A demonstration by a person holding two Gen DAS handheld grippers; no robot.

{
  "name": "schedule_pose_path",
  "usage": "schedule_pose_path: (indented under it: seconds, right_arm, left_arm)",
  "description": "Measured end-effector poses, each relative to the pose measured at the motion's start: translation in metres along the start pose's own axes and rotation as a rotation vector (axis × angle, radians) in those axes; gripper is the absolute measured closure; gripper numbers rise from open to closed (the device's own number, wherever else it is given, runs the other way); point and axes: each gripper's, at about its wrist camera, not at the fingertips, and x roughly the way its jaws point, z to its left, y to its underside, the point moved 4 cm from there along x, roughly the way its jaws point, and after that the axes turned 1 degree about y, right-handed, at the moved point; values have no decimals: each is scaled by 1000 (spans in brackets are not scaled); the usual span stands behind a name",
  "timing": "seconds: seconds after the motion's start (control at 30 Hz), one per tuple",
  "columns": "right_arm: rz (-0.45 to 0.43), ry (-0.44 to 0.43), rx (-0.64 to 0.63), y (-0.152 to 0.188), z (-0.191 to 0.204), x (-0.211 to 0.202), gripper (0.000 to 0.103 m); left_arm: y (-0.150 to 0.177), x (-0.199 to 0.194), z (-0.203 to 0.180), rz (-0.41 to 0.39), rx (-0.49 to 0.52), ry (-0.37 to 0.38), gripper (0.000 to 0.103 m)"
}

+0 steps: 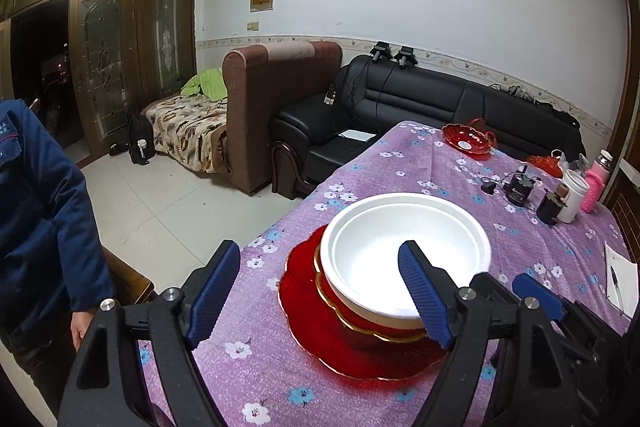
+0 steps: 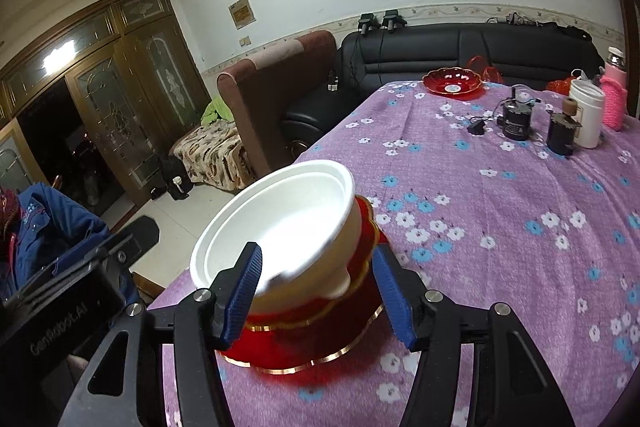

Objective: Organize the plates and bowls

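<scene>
A white foam bowl [image 1: 404,251] sits in a red gold-rimmed bowl [image 1: 376,325], which rests on a red glass plate [image 1: 320,339] on the purple flowered tablecloth [image 1: 248,379]. My left gripper [image 1: 320,295] is open, its jaws wide apart near the stack, the right finger over the white bowl's near rim. In the right wrist view the white bowl [image 2: 288,223] tilts in the red bowl [image 2: 360,259] above the red plate [image 2: 304,351]. My right gripper [image 2: 320,295] is open, with its fingers on either side of the stack's near edge. Its blue finger [image 1: 538,293] shows in the left wrist view.
A second red dish [image 2: 452,81] sits at the table's far end. Two dark jars [image 2: 518,121], a white cup [image 2: 586,113], a pink bottle [image 2: 614,99] and a small adapter stand far right. A notepad with pen [image 1: 620,279] lies right. A person in blue [image 1: 36,211] stands left.
</scene>
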Motion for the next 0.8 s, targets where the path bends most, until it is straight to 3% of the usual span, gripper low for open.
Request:
schedule_pose_path:
  seconds: [0.37, 0.8]
  right_arm:
    - [-98, 117, -75, 21, -12, -53, 29]
    - [-89, 179, 38, 42, -60, -76, 25]
  left_arm:
    - [14, -24, -33, -9, 56, 73, 21]
    - [35, -40, -80, -10, 164, 122, 17]
